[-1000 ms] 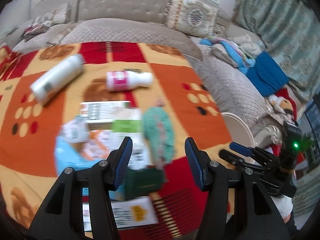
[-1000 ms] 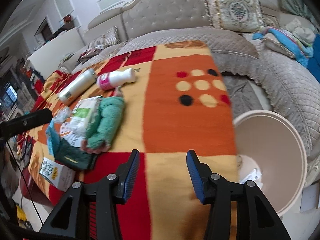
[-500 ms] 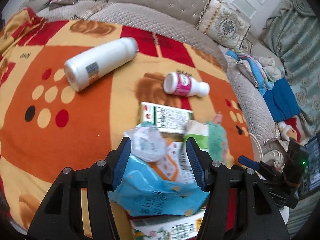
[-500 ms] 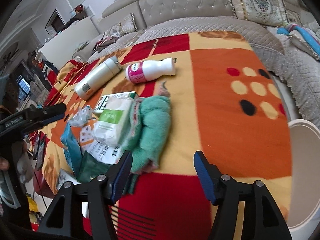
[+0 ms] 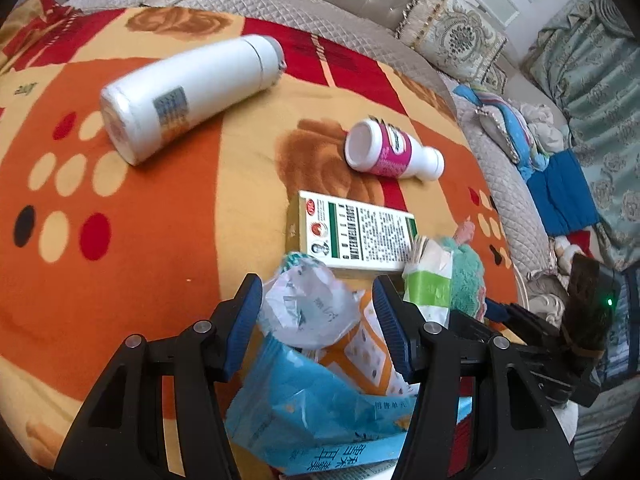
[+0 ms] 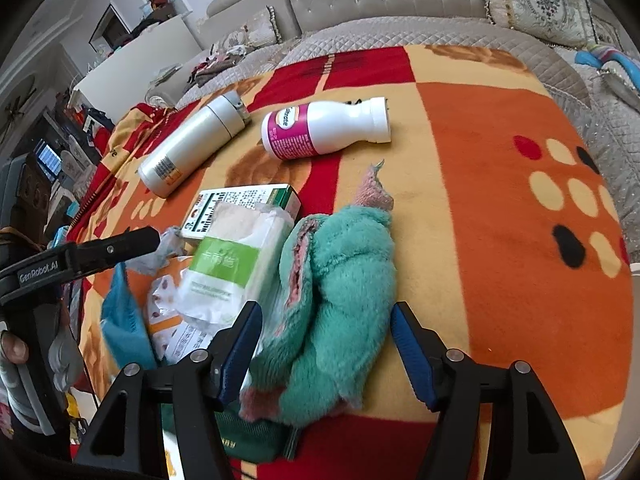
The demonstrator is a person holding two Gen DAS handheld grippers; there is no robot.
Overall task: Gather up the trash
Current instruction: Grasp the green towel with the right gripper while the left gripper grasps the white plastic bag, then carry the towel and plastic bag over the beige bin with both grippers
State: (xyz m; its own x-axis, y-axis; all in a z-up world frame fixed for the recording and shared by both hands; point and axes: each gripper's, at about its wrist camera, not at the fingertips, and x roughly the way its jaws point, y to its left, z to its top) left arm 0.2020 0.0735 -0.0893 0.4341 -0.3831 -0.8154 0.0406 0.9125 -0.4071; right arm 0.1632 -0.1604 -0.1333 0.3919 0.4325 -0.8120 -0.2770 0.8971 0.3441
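A: Where is the trash?
B: A crumpled wrapper (image 5: 308,308) lies between the left gripper (image 5: 318,322) jaws, untouched. The right gripper (image 6: 326,346), opening, straddles a green towel (image 6: 340,304).
A: Any writing?
B: "GenRobot.AI" on the left gripper. Two bottles: white (image 5: 188,92), pink-labelled (image 6: 324,128).

bright, even daylight fills both views — no hard shadows, only soft dark edges under the white flask (image 5: 188,92) on the blanket (image 5: 160,240). its curved side carries a pale sheen. near the flask print reads sharp; the blue wrapper (image 5: 316,412) is slightly smeared. fisheye bending grows outward into black corners.
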